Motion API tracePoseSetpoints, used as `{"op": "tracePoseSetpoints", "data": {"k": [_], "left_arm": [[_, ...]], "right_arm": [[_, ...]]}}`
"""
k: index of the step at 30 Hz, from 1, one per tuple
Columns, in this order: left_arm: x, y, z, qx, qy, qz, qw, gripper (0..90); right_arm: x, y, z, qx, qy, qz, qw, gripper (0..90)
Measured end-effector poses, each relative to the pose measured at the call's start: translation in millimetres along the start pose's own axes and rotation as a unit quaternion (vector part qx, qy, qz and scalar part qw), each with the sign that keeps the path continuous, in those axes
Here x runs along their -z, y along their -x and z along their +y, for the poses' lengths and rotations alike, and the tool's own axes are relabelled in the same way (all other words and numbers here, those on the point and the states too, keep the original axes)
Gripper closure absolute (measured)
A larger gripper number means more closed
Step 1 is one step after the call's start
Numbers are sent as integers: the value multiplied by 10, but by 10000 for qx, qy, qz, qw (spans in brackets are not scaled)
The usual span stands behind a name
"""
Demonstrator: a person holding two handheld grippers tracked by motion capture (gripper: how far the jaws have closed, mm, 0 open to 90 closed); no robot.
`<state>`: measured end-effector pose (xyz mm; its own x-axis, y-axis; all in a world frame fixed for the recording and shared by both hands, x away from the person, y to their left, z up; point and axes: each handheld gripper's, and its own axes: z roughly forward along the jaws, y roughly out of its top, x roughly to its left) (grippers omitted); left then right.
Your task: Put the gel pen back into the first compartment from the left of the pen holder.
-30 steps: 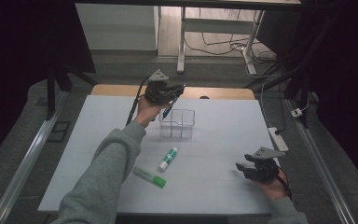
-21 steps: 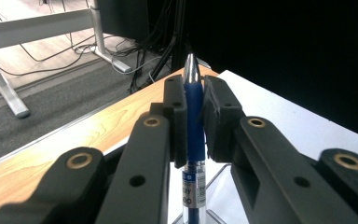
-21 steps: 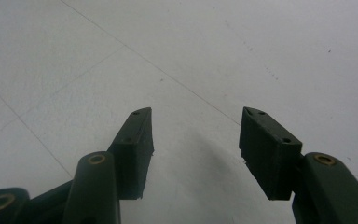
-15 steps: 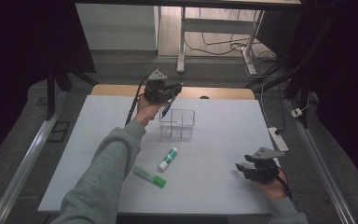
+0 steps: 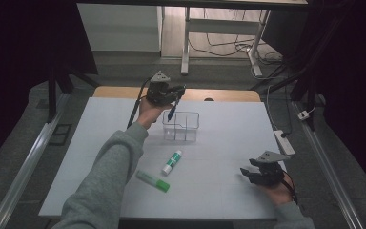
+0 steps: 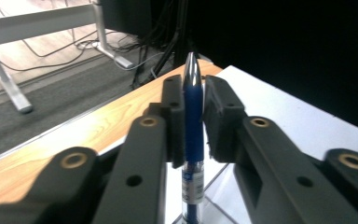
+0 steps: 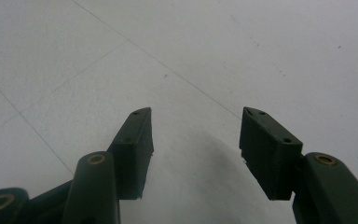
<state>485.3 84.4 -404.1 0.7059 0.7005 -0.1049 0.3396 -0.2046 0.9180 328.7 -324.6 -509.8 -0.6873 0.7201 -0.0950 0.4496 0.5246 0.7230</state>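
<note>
My left gripper (image 5: 174, 93) hovers over the far left corner of a clear plastic box (image 5: 181, 126) at the back of the white table (image 5: 228, 138). A blue pen (image 5: 171, 110) hangs point down from it into the box. In the left gripper view the pen (image 6: 193, 112) stands upright between the jaws of the left gripper (image 6: 193, 86), against one pad, with a thin gap at the other. These jaws have just been opening. My right gripper (image 5: 248, 174) rests low at the front right, open, with bare table between the jaws of the right gripper (image 7: 196, 126).
A white and green glue stick (image 5: 172, 162) and a green marker (image 5: 153, 181) lie on the table in front of the box. A wooden strip (image 5: 228, 95) runs along the table's far edge. Beyond it are desk legs and cables on the floor.
</note>
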Motion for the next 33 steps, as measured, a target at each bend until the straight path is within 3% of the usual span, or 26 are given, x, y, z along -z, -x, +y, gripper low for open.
{"op": "tracePoseSetpoints", "data": {"k": [2, 8, 21, 33], "left_arm": [[16, 4, 1, -60, -27, -50, 10000, 634], [83, -8, -5, -58, -178, -278, 9994, 525], [207, 12, -136, -214, -449, -617, 9969, 504], [293, 42, -263, -265, -581, -749, 9951, 509]], "right_arm": [[-1, -5, 3, 1, 8, 0, 10000, 443], [-2, -11, 5, 5, 10, -1, 10000, 442], [-13, -14, 4, 17, -11, 2, 10000, 442], [-19, -19, 7, 33, -12, 3, 10000, 442]]}}
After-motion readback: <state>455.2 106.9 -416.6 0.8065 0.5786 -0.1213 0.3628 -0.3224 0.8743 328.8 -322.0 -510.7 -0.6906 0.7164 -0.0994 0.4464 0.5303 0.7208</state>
